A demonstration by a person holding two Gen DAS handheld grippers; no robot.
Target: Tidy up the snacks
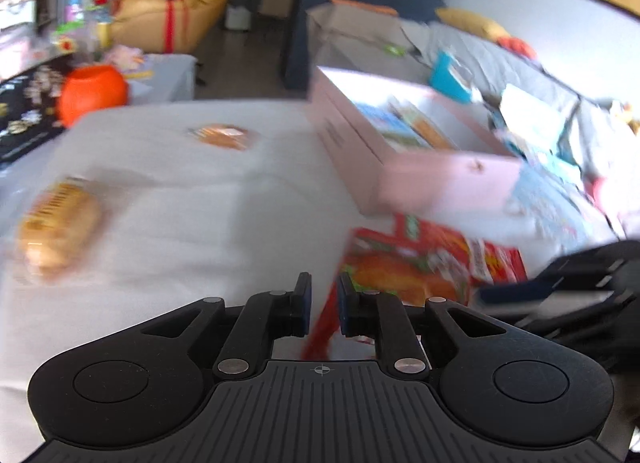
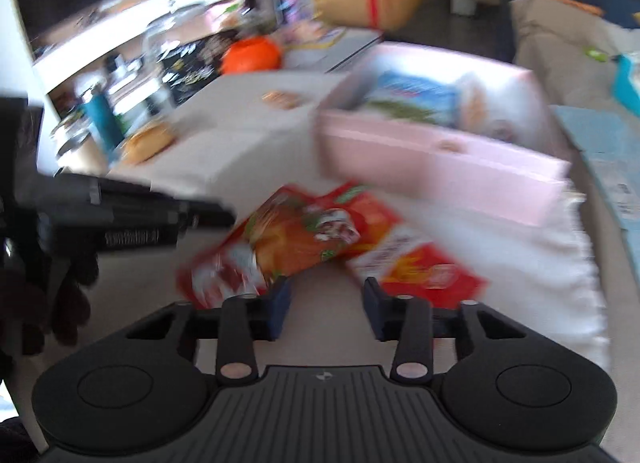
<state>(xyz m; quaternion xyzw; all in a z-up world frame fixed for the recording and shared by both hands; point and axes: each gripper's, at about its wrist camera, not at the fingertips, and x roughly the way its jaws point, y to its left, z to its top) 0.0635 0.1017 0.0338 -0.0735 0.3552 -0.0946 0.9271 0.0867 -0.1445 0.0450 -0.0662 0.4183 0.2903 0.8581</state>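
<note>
Lying on the white cloth (image 2: 500,247) in front of the pink box (image 2: 440,167) are two red snack bags, and both are being shown whole only in the right wrist view: an orange-fronted bag (image 2: 280,247) to the left and a flatter red bag (image 2: 416,263) to the right, the two overlapping at their upper corners. In the left wrist view the orange-fronted bag (image 1: 408,271) is being seen partly behind the left gripper (image 1: 324,303), whose jaws are being held narrowly apart; a red edge of the bag is showing in the gap, but through the blur it cannot be told whether the bag is being pinched. The right gripper (image 2: 326,311) is being held wide open just short of the two bags, nothing being gripped. Each gripper is being caught from the side in the other's view as a dark blurred shape. Two wrapped bread items are being shown on the cloth, a large loaf (image 1: 60,231) and a smaller round one (image 1: 222,137); both appear smaller and farther off in the right wrist view. Inside the box, packets are being seen, a blue-and-green one (image 2: 412,99) most clearly; their number cannot be counted. One orange bowl (image 1: 94,93) is being seen beyond the cloth in both views.
</note>
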